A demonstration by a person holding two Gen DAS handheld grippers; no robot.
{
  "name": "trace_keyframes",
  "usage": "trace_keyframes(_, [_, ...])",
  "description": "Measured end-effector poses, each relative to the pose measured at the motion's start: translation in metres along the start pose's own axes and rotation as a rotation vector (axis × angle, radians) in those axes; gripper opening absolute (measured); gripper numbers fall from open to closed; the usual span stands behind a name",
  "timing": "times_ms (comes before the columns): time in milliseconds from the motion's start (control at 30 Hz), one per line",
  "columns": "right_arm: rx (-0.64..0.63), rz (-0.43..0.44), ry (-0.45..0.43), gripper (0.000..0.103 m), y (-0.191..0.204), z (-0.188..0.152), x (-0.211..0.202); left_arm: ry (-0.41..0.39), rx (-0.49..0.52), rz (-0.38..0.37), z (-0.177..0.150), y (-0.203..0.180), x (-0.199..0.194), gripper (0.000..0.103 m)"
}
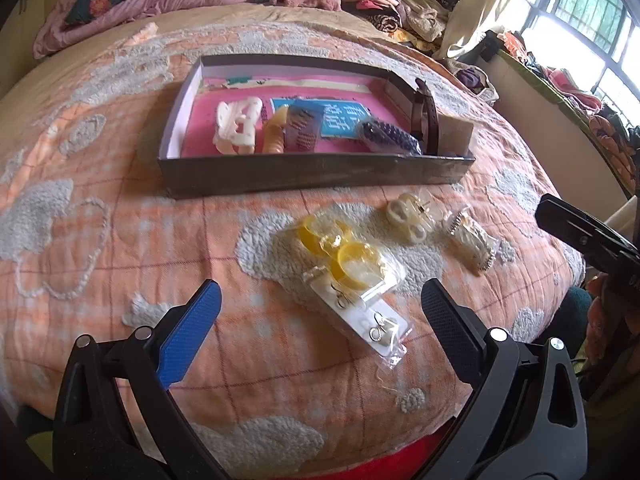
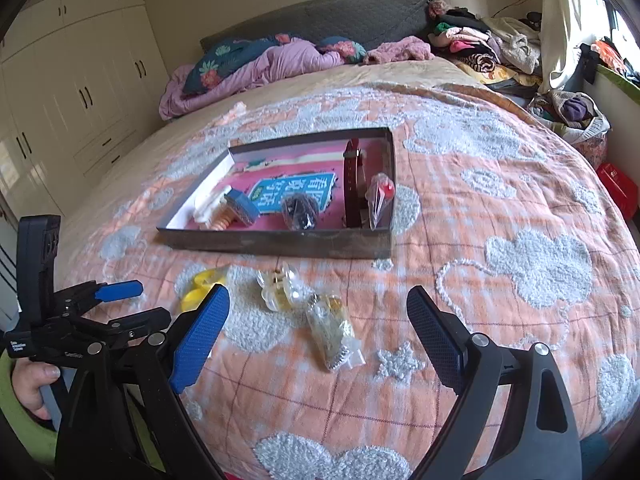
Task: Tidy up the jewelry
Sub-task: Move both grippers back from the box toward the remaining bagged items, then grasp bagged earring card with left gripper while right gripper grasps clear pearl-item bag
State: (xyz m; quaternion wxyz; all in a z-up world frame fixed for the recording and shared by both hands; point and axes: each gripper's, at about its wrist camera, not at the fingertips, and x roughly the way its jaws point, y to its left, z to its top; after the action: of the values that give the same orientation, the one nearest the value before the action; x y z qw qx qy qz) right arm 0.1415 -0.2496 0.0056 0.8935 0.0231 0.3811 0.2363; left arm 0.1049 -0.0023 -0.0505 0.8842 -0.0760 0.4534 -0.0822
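Note:
A shallow dark box (image 1: 312,172) with a pink floor lies on the bed; it also shows in the right wrist view (image 2: 280,240). It holds a white hair claw (image 1: 238,124), an orange clip, a dark beaded piece (image 1: 388,138) and a brown strap (image 1: 426,116). In front of it lie yellow bangles in plastic (image 1: 340,248), an earring card (image 1: 368,320), a white packet (image 1: 408,212) and a bagged gold piece (image 1: 474,242). My left gripper (image 1: 320,320) is open over the earring card. My right gripper (image 2: 316,332) is open over the bagged gold piece (image 2: 332,328).
The bed has an orange quilt (image 2: 500,208) with fluffy white clouds. Pillows and a purple duvet (image 2: 248,68) lie at the head. Heaped clothes (image 2: 480,44) are at the far right, wardrobes (image 2: 80,92) at the left. The left gripper also shows in the right wrist view (image 2: 120,304).

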Motion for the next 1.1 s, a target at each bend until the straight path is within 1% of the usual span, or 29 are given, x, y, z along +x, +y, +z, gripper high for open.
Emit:
trace_keyframes(100, [-0.014,-0.01,0.024,0.089,-0.001,-0.005,0.009,0.023,-0.01,-0.021,-0.005,-0.003,0.007,0.094])
trace_keyframes(233, [-0.022,-0.02,0.054,0.089,-0.004,-0.011,0.02,0.044,-0.006,-0.029,-0.01,-0.007,0.015,0.094])
trace_keyframes(333, [-0.022,-0.027,0.076,0.085,-0.008,-0.015,0.028,0.046,-0.01,-0.041,-0.012,-0.01,0.02,0.093])
trace_keyframes(433, [-0.023,-0.031,0.096,0.082,-0.01,-0.019,0.035,0.049,0.002,-0.035,-0.013,-0.013,0.024,0.094])
trace_keyframes(500, [-0.027,-0.034,0.106,0.082,-0.011,-0.022,0.04,0.047,0.01,-0.029,-0.013,-0.015,0.027,0.093])
trace_keyframes(533, [-0.026,-0.033,0.11,0.082,-0.011,-0.023,0.041,0.044,0.026,-0.014,-0.014,-0.017,0.03,0.092])
trace_keyframes(567, [-0.023,-0.03,0.116,0.082,-0.012,-0.024,0.044,0.039,0.042,0.005,-0.014,-0.019,0.031,0.083])
trace_keyframes(600, [-0.023,-0.033,0.12,0.082,-0.012,-0.024,0.046,0.038,0.061,0.033,-0.015,-0.02,0.033,0.071])
trace_keyframes(667, [-0.027,-0.037,0.131,0.078,-0.013,-0.025,0.05,0.036,0.08,0.057,-0.016,-0.02,0.036,0.062])
trace_keyframes(700, [-0.03,-0.038,0.138,0.077,-0.013,-0.026,0.053,0.034,0.089,0.068,-0.016,-0.02,0.036,0.052])
trace_keyframes(733, [-0.035,-0.042,0.143,0.075,-0.013,-0.026,0.056,0.029,0.097,0.077,-0.016,-0.02,0.035,0.046])
trace_keyframes(767, [-0.042,-0.042,0.147,0.073,-0.012,-0.027,0.059,0.026,0.103,0.079,-0.015,-0.019,0.034,0.045])
trace_keyframes(867, [-0.067,-0.049,0.152,0.068,-0.007,-0.027,0.067,0.016,0.116,0.081,-0.016,-0.017,0.029,0.033])
trace_keyframes(900, [-0.078,-0.052,0.155,0.067,-0.005,-0.028,0.07,0.015,0.114,0.072,-0.016,-0.016,0.027,0.033])
trace_keyframes(933, [-0.09,-0.056,0.158,0.063,-0.004,-0.029,0.074,0.018,0.11,0.064,-0.016,-0.015,0.026,0.032])
trace_keyframes(1000, [-0.116,-0.075,0.162,0.054,0.0,-0.031,0.078,0.02,0.109,0.054,-0.017,-0.014,0.023,0.032])
trace_keyframes(1067, [-0.134,-0.079,0.158,0.036,0.001,-0.033,0.08,0.022,0.106,0.044,-0.017,-0.015,0.022,0.029])
trace_keyframes(1100, [-0.142,-0.076,0.158,0.035,0.002,-0.033,0.08,0.022,0.101,0.035,-0.017,-0.014,0.02,0.028])
